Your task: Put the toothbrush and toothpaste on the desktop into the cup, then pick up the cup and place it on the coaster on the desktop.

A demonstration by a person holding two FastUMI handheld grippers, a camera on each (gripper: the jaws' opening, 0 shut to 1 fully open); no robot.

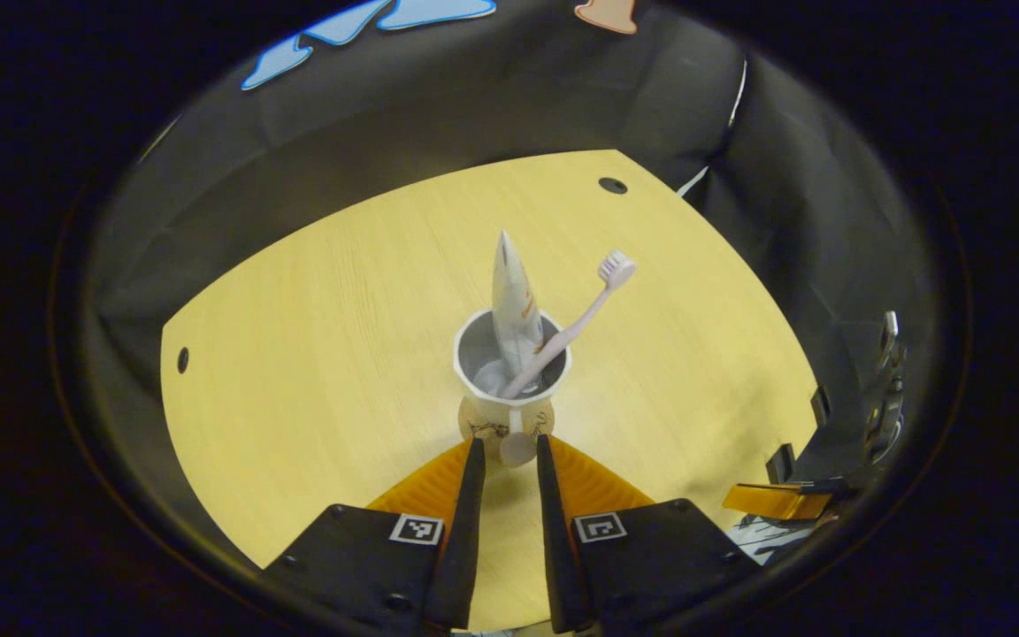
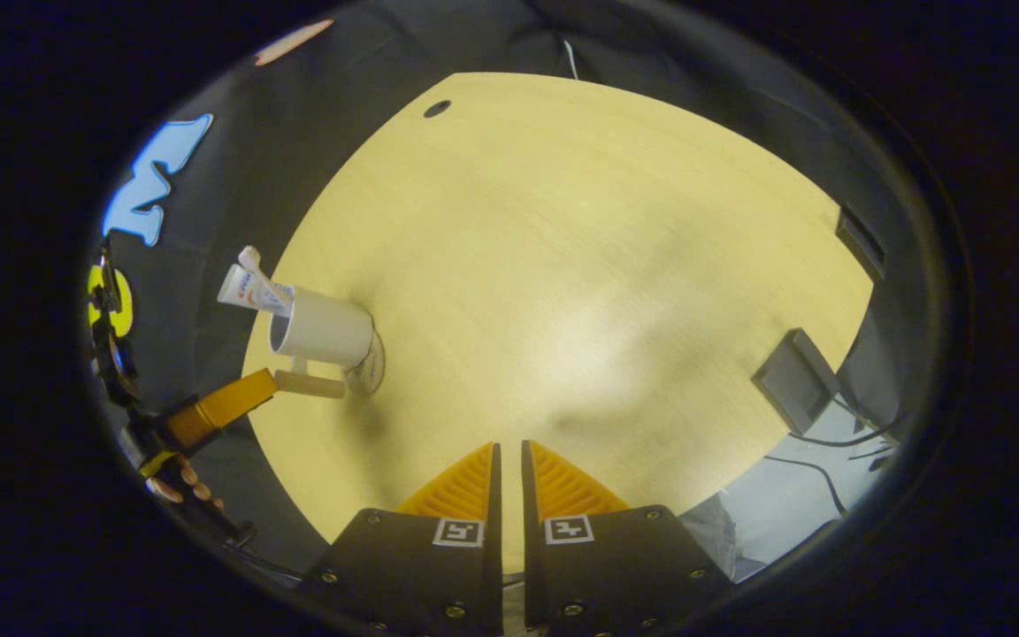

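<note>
Left gripper [image 1: 507,451] fingers straddle the cup [image 1: 511,389] handle, slightly parted. Cup upright on coaster [image 1: 474,426], toothpaste [image 1: 514,310] and toothbrush [image 1: 576,323] standing inside. Wooden desktop [image 1: 315,354] beneath.

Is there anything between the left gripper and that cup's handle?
Nothing visible. In the left gripper view, the left gripper has its fingers apart on either side of the handle of the cup, which sits on the coaster.

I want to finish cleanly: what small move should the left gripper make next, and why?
Probably draw the left gripper straight back. The cup, with toothbrush and toothpaste inside, seems to sit on the coaster, and the fingers flank its handle with slight gaps.
</note>
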